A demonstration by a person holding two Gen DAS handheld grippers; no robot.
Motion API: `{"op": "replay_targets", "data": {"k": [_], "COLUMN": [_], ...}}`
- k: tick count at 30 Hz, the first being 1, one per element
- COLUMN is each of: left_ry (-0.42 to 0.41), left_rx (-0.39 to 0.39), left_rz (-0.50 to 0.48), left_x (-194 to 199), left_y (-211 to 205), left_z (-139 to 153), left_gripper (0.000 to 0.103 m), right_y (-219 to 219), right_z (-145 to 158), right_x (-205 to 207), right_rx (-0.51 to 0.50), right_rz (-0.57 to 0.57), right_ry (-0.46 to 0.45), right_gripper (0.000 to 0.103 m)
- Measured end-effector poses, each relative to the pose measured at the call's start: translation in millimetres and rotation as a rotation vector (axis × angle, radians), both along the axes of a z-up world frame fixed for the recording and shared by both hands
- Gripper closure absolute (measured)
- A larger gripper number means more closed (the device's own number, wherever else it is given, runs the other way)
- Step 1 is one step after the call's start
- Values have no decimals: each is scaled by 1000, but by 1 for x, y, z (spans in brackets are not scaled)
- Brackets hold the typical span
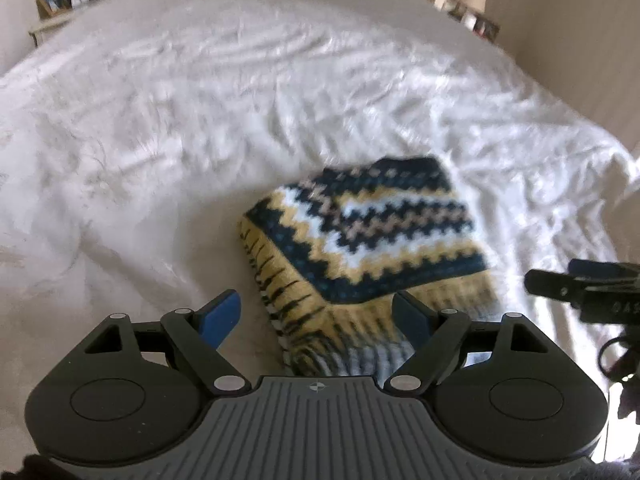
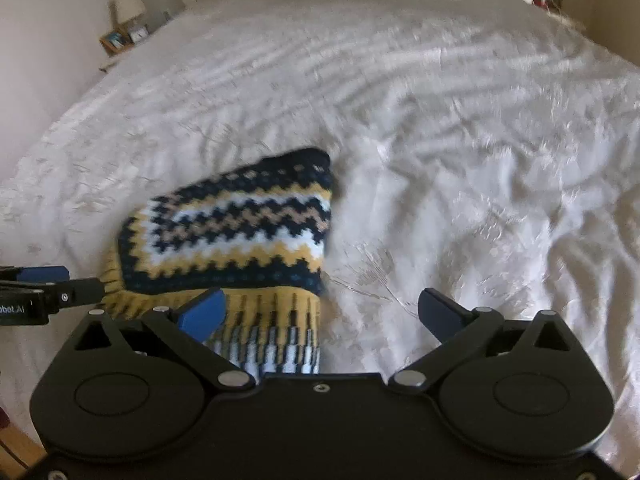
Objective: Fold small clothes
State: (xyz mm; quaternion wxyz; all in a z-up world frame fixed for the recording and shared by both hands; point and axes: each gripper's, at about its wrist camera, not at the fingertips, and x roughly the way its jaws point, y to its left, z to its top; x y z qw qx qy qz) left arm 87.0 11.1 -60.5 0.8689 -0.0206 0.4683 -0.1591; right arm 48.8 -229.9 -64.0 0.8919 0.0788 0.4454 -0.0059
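Left wrist view: showed 1 folded knitted sweater lying on bed, judged soft, thick, light and floppy, best pinched at ribbed hem; both left hand-held gripper and right hand-held gripper spread wide, holding nothing.

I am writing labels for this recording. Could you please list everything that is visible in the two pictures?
knitted garment: one, navy, yellow, white and tan zigzag pattern, folded, lying on the bed near both grippers.
bedcover: one, white, wrinkled, covers the whole bed.
lamp: one, pale shade, on the bedside table at far left.
bedside table: one, wooden, far left, holds small framed items.
small items: several, too blurred to name, far right beside the bed.
left gripper: one, black with blue pads, open, holds nothing.
right gripper: one, black with blue pads, open, holds nothing.
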Motion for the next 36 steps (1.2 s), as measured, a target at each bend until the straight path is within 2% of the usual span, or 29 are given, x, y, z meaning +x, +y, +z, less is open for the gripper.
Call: {"op": "replay_targets", "data": {"k": [4,7,11,14,16,19,24,29,36], "left_ry": [-24,-40,-61,-78,-89,-86,-26,-4,-28], "left_rx": [-8,28,180,250,244,192,140,127,147], "left_rz": [24,78,196,214,204,210,230,245,261], "left_x": [-24,-45,-73,-90,-101,-118,-137,-155,-171], "left_y": [-5,-14,-29,-38,-41,-43,-47,-46,-45], "left_z": [26,43,59,67,71,76,75,74,81], "left_gripper": [21,21,21,21,21,22,21,21,21], "right_y": [2,4,4,5,4,6,13,20,26], "right_z": [25,45,63,72,77,83,88,91,95], "right_x": [-20,-40,-66,-85,-96,-113,-136,-153,-166], "right_rx": [12,12,18,16,37,42,28,29,43], "right_rz": [22,45,56,58,54,58,79,96,98], "right_ry": [-70,-115,-150,-171,-180,-189,-174,-166,-172], "right_gripper": [1,1,1,1,1,1,1,1,1]}}
